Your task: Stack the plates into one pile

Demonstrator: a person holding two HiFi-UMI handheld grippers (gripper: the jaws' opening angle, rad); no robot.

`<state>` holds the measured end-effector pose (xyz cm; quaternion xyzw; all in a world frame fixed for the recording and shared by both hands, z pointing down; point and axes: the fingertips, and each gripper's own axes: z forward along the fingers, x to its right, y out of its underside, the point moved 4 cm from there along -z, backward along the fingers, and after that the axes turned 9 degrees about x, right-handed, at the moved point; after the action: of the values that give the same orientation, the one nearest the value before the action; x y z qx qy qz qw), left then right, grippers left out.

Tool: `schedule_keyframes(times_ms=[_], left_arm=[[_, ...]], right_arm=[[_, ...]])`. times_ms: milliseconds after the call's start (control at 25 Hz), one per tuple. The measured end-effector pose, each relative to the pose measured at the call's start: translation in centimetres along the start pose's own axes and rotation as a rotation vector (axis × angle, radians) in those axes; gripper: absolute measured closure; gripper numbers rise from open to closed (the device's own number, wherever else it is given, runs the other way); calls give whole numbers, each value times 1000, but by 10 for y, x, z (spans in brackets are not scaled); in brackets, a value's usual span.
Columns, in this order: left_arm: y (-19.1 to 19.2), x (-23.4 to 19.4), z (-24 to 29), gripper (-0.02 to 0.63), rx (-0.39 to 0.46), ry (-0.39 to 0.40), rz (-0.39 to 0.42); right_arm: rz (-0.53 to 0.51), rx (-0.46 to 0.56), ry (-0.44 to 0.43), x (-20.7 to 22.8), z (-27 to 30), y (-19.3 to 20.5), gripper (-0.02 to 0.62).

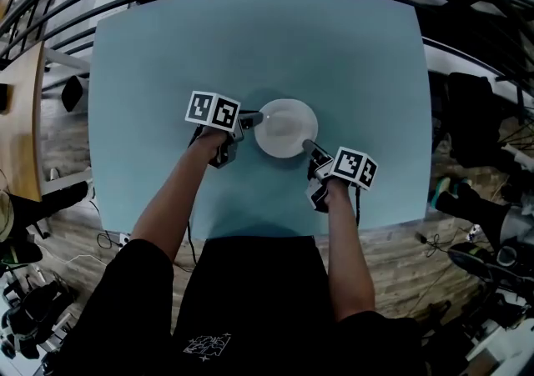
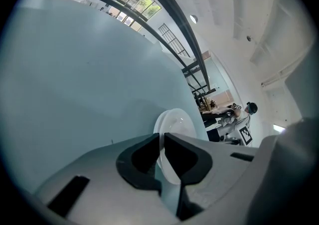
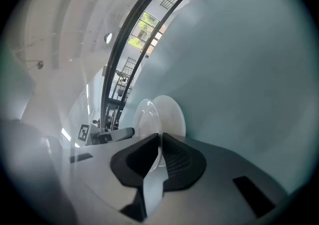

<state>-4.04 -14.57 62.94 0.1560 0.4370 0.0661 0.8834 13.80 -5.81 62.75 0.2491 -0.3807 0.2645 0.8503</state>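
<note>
Clamping the white plate [image 1: 286, 127] by opposite rims at the middle of the teal table [image 1: 150, 66]: left rim between the tightly closed fingers of the left gripper [image 1: 257, 118], near-right rim between those of the right gripper [image 1: 307, 146]. Sharing the load across two thin-edge pinches, probably for keeping the plate level and stopping it pivoting out of either grip; showing no second plate to stack onto.
</note>
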Motion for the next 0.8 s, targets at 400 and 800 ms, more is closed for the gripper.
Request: schedule_keyframes(times_ms=[400, 800], left_arm=[[0, 7, 25, 566, -28, -63, 30], [0, 14, 30, 558, -105, -176, 152]], right_arm=[[-64, -33, 57, 19, -1, -15, 566], [-131, -64, 70, 17, -1, -13, 561]])
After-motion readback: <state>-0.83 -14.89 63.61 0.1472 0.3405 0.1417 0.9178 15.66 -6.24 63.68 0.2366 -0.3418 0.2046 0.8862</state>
